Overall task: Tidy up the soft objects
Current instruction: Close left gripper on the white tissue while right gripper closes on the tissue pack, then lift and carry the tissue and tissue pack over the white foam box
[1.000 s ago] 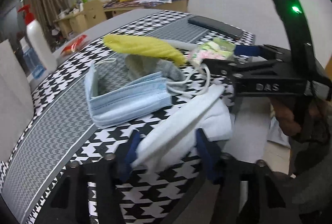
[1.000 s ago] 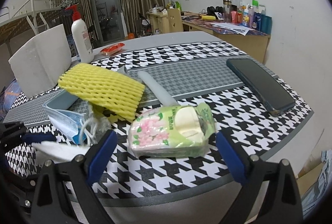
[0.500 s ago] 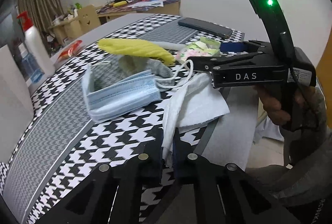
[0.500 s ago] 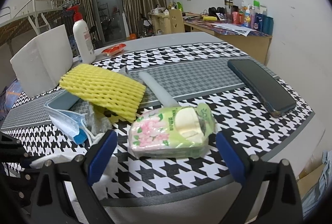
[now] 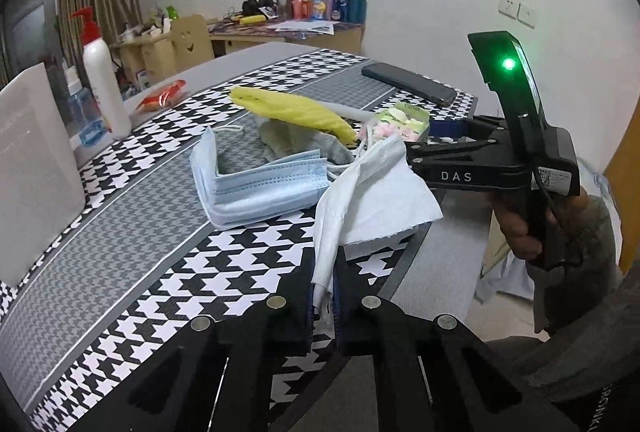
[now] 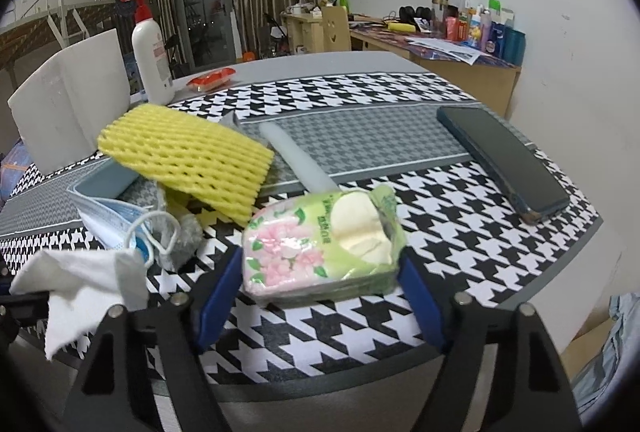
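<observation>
My left gripper (image 5: 323, 302) is shut on a white tissue (image 5: 368, 199) and holds it raised off the table's front edge; the tissue also shows in the right wrist view (image 6: 80, 288). My right gripper (image 6: 320, 296) has closed in on a green and pink tissue pack (image 6: 322, 246); its blue pads touch both sides of the pack. A yellow foam net (image 6: 188, 159) lies over a grey cloth (image 5: 304, 143), beside folded blue face masks (image 5: 256, 183).
A dark phone (image 6: 504, 159) lies at the right of the houndstooth table (image 6: 460, 232). A white foam tube (image 6: 296, 163), a white pump bottle (image 6: 150, 59), a white box (image 6: 68, 103) and a red packet (image 6: 212, 79) stand farther back.
My left gripper closed on the white tissue and lifted it. My right gripper narrowed from wide open until its pads met the tissue pack.
</observation>
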